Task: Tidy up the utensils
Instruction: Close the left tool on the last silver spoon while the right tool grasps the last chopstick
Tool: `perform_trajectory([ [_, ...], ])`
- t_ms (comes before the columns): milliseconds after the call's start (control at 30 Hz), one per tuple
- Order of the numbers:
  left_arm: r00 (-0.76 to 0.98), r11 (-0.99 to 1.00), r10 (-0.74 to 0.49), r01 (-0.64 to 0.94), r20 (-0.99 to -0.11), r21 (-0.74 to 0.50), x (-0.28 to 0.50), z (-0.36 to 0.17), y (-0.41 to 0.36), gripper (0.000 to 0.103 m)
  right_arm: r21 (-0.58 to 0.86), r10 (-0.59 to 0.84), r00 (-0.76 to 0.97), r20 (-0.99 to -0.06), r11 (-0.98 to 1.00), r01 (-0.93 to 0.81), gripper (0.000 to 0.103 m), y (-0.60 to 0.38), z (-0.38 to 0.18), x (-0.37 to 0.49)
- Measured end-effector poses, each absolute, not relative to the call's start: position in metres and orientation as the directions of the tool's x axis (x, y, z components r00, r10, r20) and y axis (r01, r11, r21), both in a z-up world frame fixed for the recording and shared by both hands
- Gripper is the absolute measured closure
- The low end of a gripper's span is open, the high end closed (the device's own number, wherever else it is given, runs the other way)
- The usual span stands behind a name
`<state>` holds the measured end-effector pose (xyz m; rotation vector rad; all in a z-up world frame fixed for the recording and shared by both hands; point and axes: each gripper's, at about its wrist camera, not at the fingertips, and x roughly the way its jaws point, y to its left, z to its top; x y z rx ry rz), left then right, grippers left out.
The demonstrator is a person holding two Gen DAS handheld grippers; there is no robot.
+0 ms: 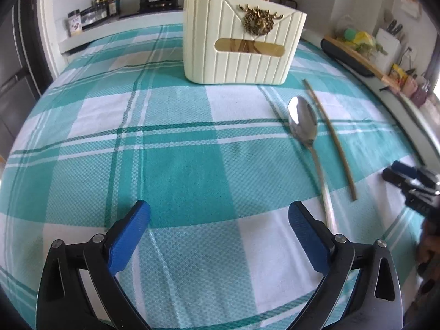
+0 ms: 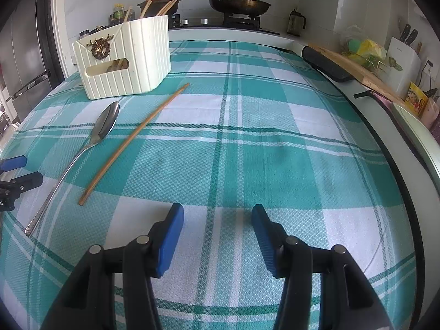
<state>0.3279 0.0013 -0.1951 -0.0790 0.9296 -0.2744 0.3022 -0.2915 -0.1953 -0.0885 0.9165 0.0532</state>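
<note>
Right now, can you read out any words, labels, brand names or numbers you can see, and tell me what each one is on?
No text can be read.
Yellow packet by the right counter edge: printed, too blurred to read.
Spice jar on the back ledge: label too small to read.
Utensil holder: only a gold deer emblem, no lettering.
Left tongs' body: a white mark cut off at the picture edge.

Teal-and-white plaid tablecloth (image 1: 176, 165), cream holder (image 1: 242, 44)

Left gripper (image 1: 219, 214) is showing 2 blue textured pads (image 1: 129, 236) on black arms with silver pivot screws. Right gripper (image 2: 217, 218) is showing identical black linkages, blue pads (image 2: 172, 238), slotted cut-outs.
</note>
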Motion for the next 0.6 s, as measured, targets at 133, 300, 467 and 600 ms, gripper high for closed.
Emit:
perform_trajectory([
  [133,0.534,0.911,-0.408,0.288,-0.740,-0.295,0.335,-0.175,-0.020,0.002,-0.052,0.010,0.608,-0.794,0.995,-0.083,0.050,-0.292,-0.196,0.302],
  [300,0.558,0.917,-0.302,0.393,-0.773,-0.075,0.342,-0.178,-0.077,0.011,-0.047,0.013,0.607,-0.794,0.996,-0.082,0.050,-0.292,-0.196,0.302],
  [467,0.559,0.925,-0.239,0.380,-0.794,-0.011,0.348,-0.194,-0.092,0.057,-0.046,0.013,0.607,-0.795,0.996,-0.082,0.050,-0.293,-0.196,0.302],
  [600,0.559,0.941,-0.239,0.336,-0.794,-0.047,0.348,-0.194,-0.083,0.097,-0.046,0.013,0.607,-0.794,0.996,-0.082,0.050,-0.293,-0.195,0.302],
])
